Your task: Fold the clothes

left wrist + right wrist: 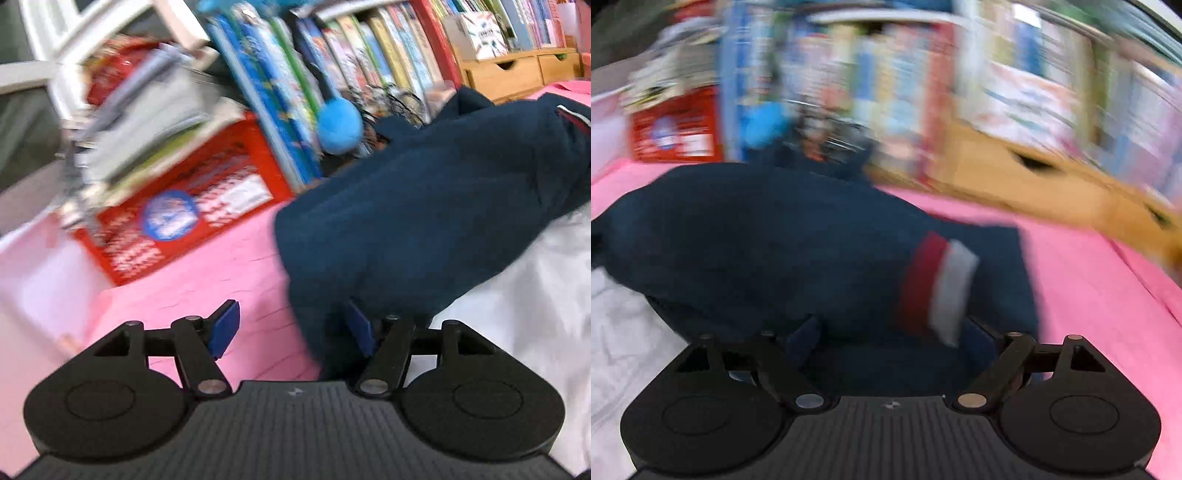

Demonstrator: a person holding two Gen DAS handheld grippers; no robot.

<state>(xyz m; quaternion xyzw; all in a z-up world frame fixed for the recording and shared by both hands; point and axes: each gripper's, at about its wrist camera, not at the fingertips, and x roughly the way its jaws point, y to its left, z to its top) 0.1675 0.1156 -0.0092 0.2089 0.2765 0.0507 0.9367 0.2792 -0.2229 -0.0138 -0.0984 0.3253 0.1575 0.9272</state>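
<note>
Plainly, the left gripper (pixel 293 328) had its jaws spread wide apart over the pink surface (pixel 229 266). Its left blue pad (pixel 224 329) hung free above the pink, while the right pad touched the near edge of the navy garment (pixel 424 221), whose cloth draped over it; nothing was pinched between them.

The right gripper (pixel 886 339) was also well open, with the navy garment (pixel 768 236) bunched into the gap between its fingers. Whether the pads actually pressed the fabric could not be told, since the cloth hid them and the view was blurred.

The garment lay in a rumpled heap across the pink surface, partly over a white cloth (pixel 517 288). In the left wrist view its long axis ran from the gripper up and to the right, toward the row of books (pixel 369 62) and the wooden drawers (pixel 517 70). In the right wrist view it stretched from left to right, with a red and white striped band (pixel 938 284) near its right end. A red box (pixel 184 218) stood beside the books.
</note>
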